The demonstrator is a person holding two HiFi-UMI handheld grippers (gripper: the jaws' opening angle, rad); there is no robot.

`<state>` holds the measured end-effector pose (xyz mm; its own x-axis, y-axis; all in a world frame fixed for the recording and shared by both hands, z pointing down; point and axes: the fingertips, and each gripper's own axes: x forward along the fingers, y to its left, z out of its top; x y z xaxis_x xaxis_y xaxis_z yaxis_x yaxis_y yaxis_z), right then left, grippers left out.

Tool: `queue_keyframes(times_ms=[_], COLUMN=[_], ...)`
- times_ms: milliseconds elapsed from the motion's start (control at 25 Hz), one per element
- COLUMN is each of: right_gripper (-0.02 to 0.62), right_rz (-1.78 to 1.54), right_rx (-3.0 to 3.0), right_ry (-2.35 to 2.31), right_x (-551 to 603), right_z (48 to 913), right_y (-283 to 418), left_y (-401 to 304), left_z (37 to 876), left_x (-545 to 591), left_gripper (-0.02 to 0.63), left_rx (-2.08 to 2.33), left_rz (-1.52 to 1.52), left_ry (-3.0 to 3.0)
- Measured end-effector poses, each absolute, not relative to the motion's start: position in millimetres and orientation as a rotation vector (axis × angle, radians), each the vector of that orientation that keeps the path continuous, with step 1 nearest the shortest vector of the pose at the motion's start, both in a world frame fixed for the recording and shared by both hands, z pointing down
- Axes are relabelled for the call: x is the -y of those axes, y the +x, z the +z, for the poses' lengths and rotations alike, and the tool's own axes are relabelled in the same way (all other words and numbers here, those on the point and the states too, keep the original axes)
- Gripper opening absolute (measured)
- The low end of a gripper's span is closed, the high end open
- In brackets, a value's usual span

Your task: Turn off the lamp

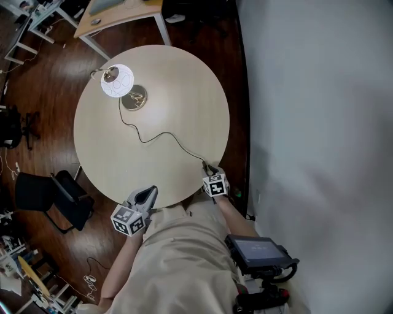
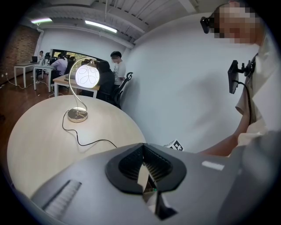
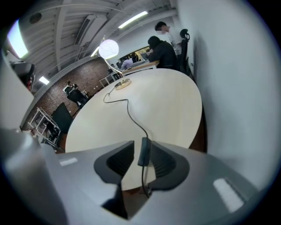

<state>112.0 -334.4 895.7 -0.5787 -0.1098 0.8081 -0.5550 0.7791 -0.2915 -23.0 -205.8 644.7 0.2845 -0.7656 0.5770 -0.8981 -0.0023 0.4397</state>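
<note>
The lamp (image 1: 116, 80) stands at the far left of the round table (image 1: 159, 67), its white globe lit above a metal base (image 1: 133, 98). Its black cord (image 1: 161, 136) snakes to the near edge. In the right gripper view the cord's black inline switch (image 3: 143, 151) stands between the jaws of my right gripper (image 3: 141, 147), close to the right pad, with a gap at the left pad. That gripper (image 1: 210, 170) sits at the table's near rim. My left gripper (image 1: 149, 192) hovers at the near edge with its tips together (image 2: 142, 147) and nothing in them.
A white wall (image 1: 319, 122) runs close along the table's right side. A black chair (image 1: 67, 196) stands at the lower left and a wooden desk (image 1: 123, 12) beyond the table. People sit at desks (image 2: 116, 66) in the background.
</note>
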Motion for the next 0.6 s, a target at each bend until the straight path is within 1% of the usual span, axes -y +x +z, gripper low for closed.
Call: queue_keyframes(times_ms=[600], right_gripper=[0.105], right_rz=[0.712], right_rx=[2.093], right_ry=[0.58], right_x=[337.7], right_z=[922.4], right_y=[104.0], left_y=[-16.4], left_z=[651.4], left_x=[195.6], left_gripper=[0.0], left_rx=[1.479], left_rz=[0.258], left_ry=[1.777])
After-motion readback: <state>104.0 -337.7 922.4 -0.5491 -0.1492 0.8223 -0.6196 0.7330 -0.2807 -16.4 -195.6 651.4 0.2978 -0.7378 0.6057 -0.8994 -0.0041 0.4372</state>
